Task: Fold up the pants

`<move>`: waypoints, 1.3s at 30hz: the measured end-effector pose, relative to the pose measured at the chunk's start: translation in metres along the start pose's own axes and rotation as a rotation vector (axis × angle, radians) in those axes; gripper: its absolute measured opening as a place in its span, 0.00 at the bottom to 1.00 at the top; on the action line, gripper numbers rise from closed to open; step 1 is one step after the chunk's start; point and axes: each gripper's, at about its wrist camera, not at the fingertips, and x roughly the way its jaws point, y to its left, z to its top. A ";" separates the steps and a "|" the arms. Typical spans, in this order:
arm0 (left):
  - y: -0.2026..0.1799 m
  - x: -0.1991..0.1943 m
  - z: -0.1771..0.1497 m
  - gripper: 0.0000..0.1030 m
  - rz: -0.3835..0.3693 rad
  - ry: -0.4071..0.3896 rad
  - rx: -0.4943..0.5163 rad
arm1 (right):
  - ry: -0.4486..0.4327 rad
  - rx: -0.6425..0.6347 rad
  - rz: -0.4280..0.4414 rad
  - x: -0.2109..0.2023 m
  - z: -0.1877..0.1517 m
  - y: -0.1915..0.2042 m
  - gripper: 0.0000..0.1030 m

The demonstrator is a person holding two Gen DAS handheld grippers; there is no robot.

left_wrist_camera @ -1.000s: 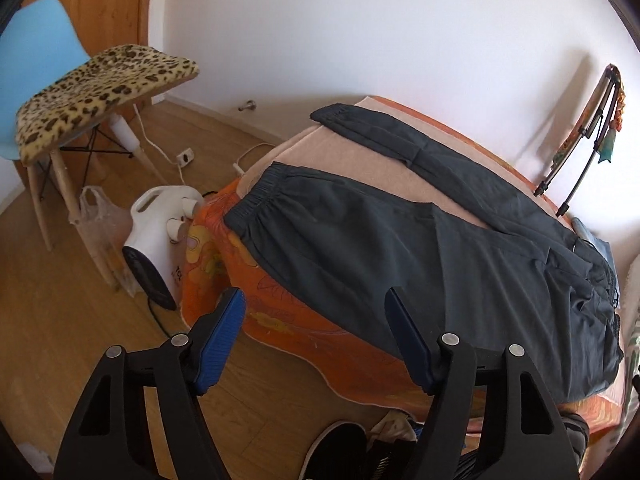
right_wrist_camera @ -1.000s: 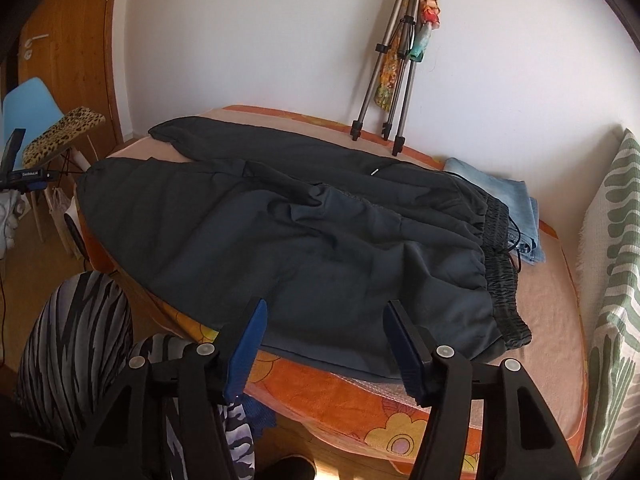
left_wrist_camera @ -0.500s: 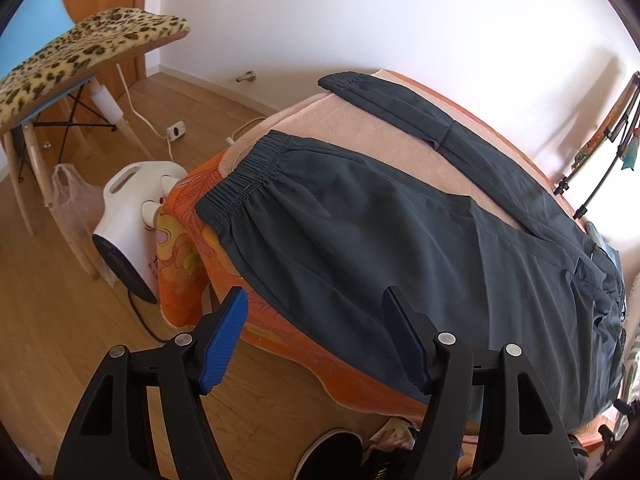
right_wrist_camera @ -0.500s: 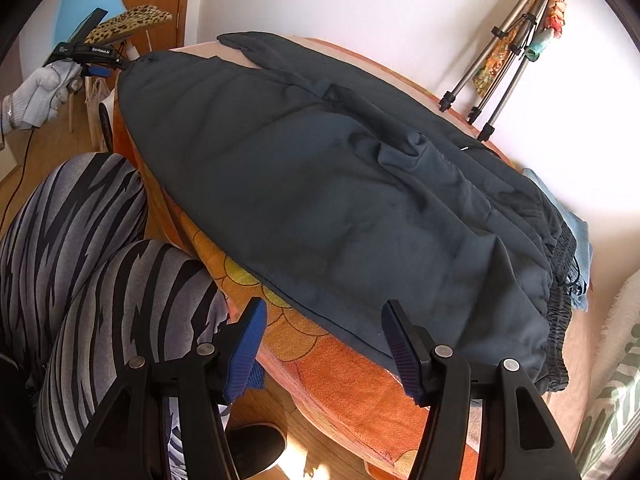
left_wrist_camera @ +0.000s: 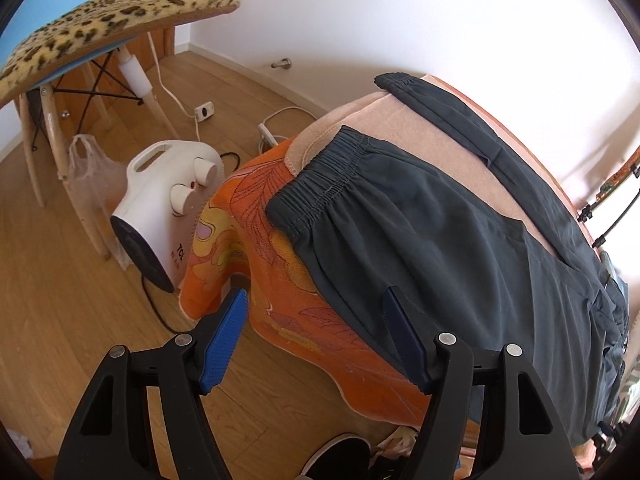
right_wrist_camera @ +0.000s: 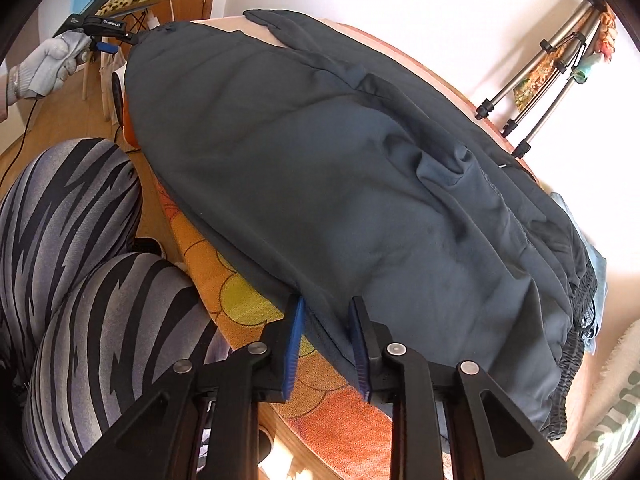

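Note:
Dark grey pants point(left_wrist_camera: 460, 240) lie spread on a table under an orange flowered cloth point(left_wrist_camera: 280, 300). Their two legs reach toward the left end, the near cuff point(left_wrist_camera: 320, 184) at the table's corner. My left gripper point(left_wrist_camera: 316, 312) is open, just in front of the near leg's edge below that cuff. In the right wrist view the pants point(right_wrist_camera: 340, 160) fill the table, waistband point(right_wrist_camera: 580, 320) at the right. My right gripper point(right_wrist_camera: 326, 320) has its jaws narrowed around the pants' near edge; the fabric lies between the pads. The left gripper point(right_wrist_camera: 106, 34) shows far left in a gloved hand.
A white fan heater point(left_wrist_camera: 160, 208) stands on the wood floor beside the table's left end, with a leopard-cushioned chair point(left_wrist_camera: 100, 28) behind it. A tripod point(right_wrist_camera: 552, 64) leans on the wall behind the table. My legs in striped trousers point(right_wrist_camera: 80, 260) are against the table's front.
Both grippers have moved in toward the pants' near edge. The right gripper's jaws have closed from wide open to a narrow gap around the fabric edge. The left stays open.

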 end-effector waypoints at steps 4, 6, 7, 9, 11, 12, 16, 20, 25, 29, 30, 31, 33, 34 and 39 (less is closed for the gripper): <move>0.010 0.006 0.010 0.68 0.018 -0.021 -0.040 | -0.017 0.028 -0.035 -0.001 0.010 -0.010 0.07; 0.009 0.010 0.014 0.68 0.031 -0.027 -0.028 | -0.028 0.043 -0.046 -0.002 0.015 -0.015 0.06; 0.008 0.012 0.016 0.68 0.038 -0.026 -0.017 | -0.031 0.045 -0.051 -0.003 0.018 -0.017 0.05; 0.004 0.015 0.017 0.68 0.058 -0.029 0.006 | -0.032 0.039 -0.062 -0.002 0.022 -0.018 0.05; 0.001 0.018 0.020 0.67 0.070 -0.031 0.016 | -0.030 0.033 -0.068 0.000 0.024 -0.018 0.05; 0.001 0.020 0.021 0.67 0.077 -0.030 0.018 | -0.028 0.033 -0.068 0.001 0.025 -0.018 0.05; -0.003 0.023 0.025 0.60 0.085 -0.048 0.026 | -0.023 0.032 -0.068 0.004 0.024 -0.017 0.05; 0.003 0.019 0.022 0.43 0.090 -0.074 -0.005 | -0.021 0.042 -0.066 0.006 0.021 -0.017 0.05; 0.009 0.012 0.022 0.19 0.099 -0.088 0.015 | -0.022 0.028 -0.079 0.006 0.021 -0.014 0.05; -0.001 0.003 0.024 0.10 0.086 -0.125 0.060 | -0.032 0.034 -0.090 0.003 0.022 -0.014 0.05; -0.004 0.001 0.026 0.09 0.080 -0.133 0.065 | -0.035 0.035 -0.094 0.002 0.022 -0.015 0.05; -0.006 -0.001 0.028 0.09 0.075 -0.139 0.069 | -0.038 0.035 -0.100 0.000 0.022 -0.015 0.05; -0.010 -0.005 0.034 0.08 0.059 -0.155 0.065 | -0.045 0.032 -0.117 -0.002 0.023 -0.016 0.05; -0.011 -0.007 0.037 0.08 0.055 -0.165 0.062 | -0.049 0.032 -0.124 -0.004 0.023 -0.017 0.05; -0.026 -0.014 0.060 0.08 0.015 -0.201 0.054 | -0.073 0.040 -0.167 -0.013 0.030 -0.027 0.01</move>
